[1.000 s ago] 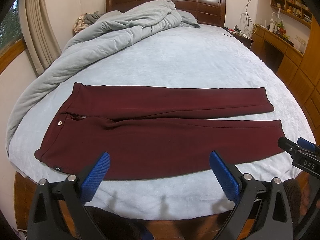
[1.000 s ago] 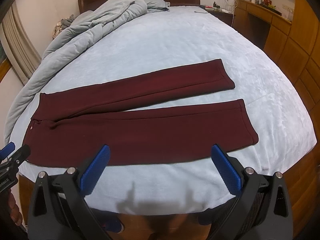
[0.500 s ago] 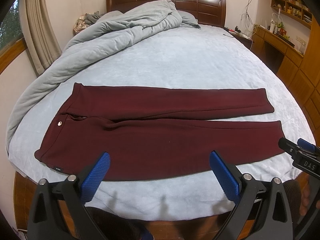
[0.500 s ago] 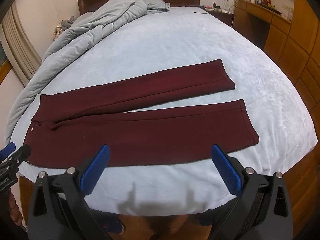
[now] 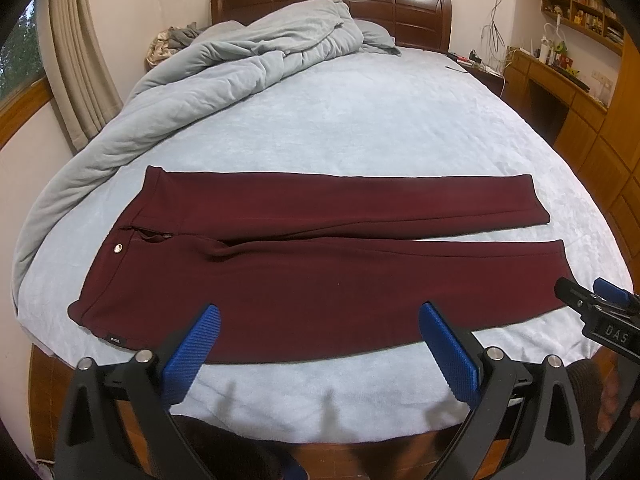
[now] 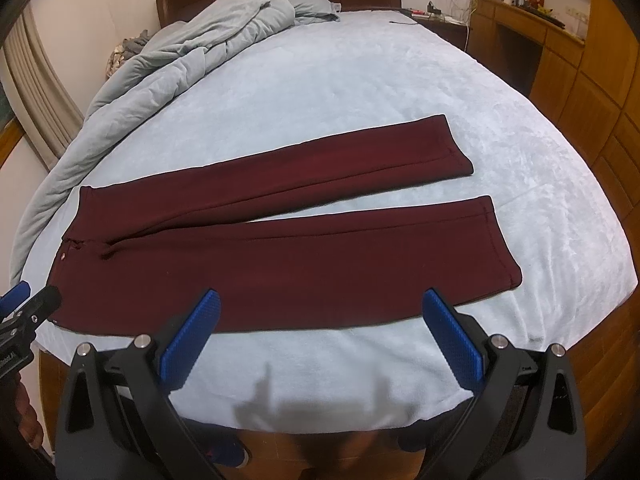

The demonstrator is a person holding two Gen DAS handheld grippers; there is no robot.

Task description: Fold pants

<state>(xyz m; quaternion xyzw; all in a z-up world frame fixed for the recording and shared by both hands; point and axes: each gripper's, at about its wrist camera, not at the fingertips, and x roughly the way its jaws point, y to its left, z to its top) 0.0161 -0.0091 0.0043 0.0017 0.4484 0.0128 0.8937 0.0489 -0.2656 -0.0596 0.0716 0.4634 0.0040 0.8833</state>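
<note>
Dark maroon pants [image 5: 320,256] [image 6: 280,236] lie flat across the bed, waistband to the left, both legs stretched to the right and slightly apart at the hems. My left gripper [image 5: 320,344] hovers open above the bed's near edge, close to the near leg's lower seam, holding nothing. My right gripper [image 6: 320,336] is open too, near the same leg, with nothing between its blue pads. Each gripper's tip shows at the side of the other's view: the right one [image 5: 592,304] by the near hem, the left one [image 6: 28,300] by the waistband.
The bed [image 5: 360,128] has a pale blue cover. A grey duvet [image 5: 224,64] is bunched along its far left side up to the dark headboard [image 5: 420,4]. Wooden desk and cabinets [image 5: 580,96] stand at the right; curtains [image 5: 80,72] hang at the left.
</note>
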